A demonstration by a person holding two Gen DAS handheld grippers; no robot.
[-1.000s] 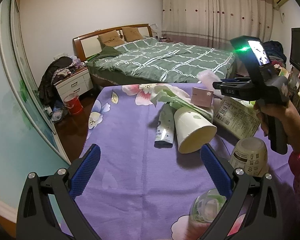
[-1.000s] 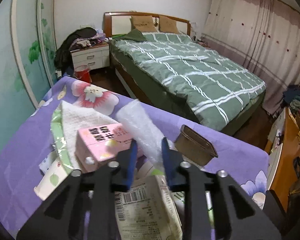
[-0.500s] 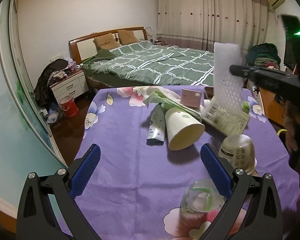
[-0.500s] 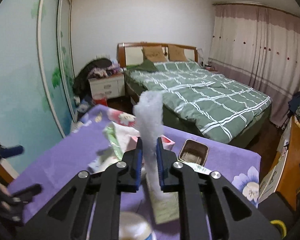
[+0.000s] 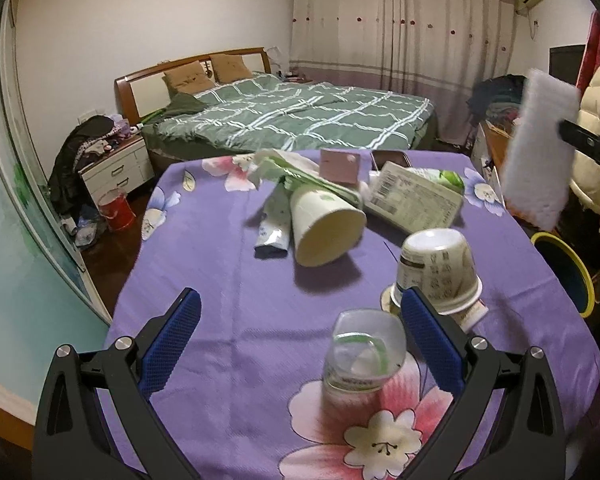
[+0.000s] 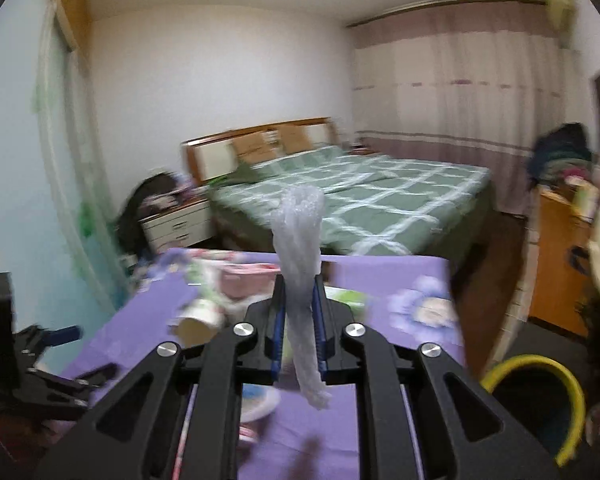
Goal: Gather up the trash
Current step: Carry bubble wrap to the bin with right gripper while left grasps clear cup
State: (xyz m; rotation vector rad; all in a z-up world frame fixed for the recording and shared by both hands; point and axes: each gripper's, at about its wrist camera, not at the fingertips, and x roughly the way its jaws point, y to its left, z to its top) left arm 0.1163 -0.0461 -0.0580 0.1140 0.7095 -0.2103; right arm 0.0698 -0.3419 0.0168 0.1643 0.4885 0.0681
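Left claw (image 5: 296, 334): black frame, blue textured pads, silver screws. Right claw (image 6: 299, 322): same black frame, blue pads.

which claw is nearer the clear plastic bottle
Left. The left claw hovers open right over the clear plastic bottle; the right claw is off past the table's edge, gripping foam wrap.

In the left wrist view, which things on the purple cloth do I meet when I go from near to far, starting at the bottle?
Bottle → upside-down tub → paper cup → pink box.
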